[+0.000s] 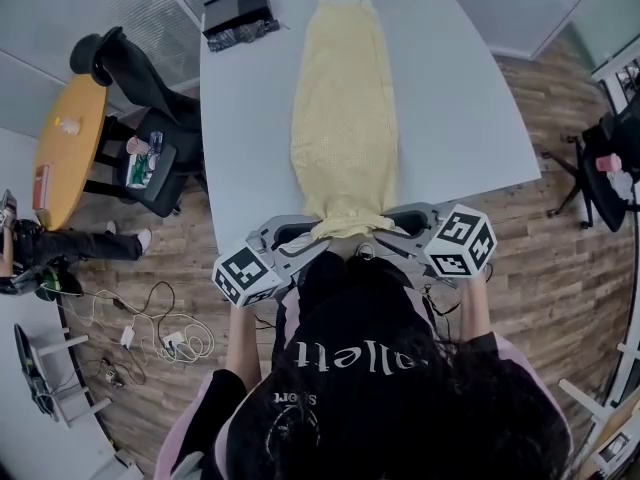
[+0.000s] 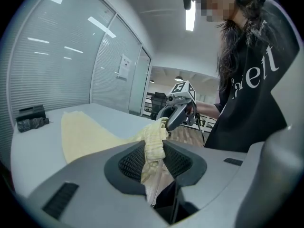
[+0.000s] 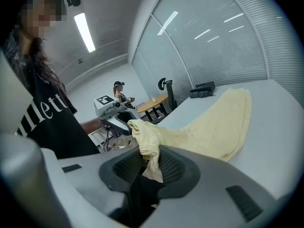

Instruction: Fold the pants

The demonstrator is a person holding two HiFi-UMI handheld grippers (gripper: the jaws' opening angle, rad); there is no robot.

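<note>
- The pants, pale yellow and narrow, lie lengthwise down the middle of the table. One end reaches almost to the far edge, and the other is raised at the near edge and bunched between the two grippers
- The left gripper pinches one corner of that near end, with ribbed cloth squeezed between its pads. The right gripper pinches the other corner in the same way, and the two sit close together just over the near edge
- The step in hand looks like the start of an end-to-end fold, with the near end picked up and the rest lying flat. The ribbed band suggests a waistband, though it is too crumpled to be sure
- The next move calls for both grippers to travel together towards the far edge without loosening their hold. The corners should be kept apart so the band spreads out, then laid square on the far end before release
- The room is an office with a wood floor and glass partitions fitted with blinds
- The table is pale grey and bare on either side of the pants
- A round wooden table and a black chair stand off the left edge
- A black box sits at the far left corner
- Loose cables lie on the floor
</note>
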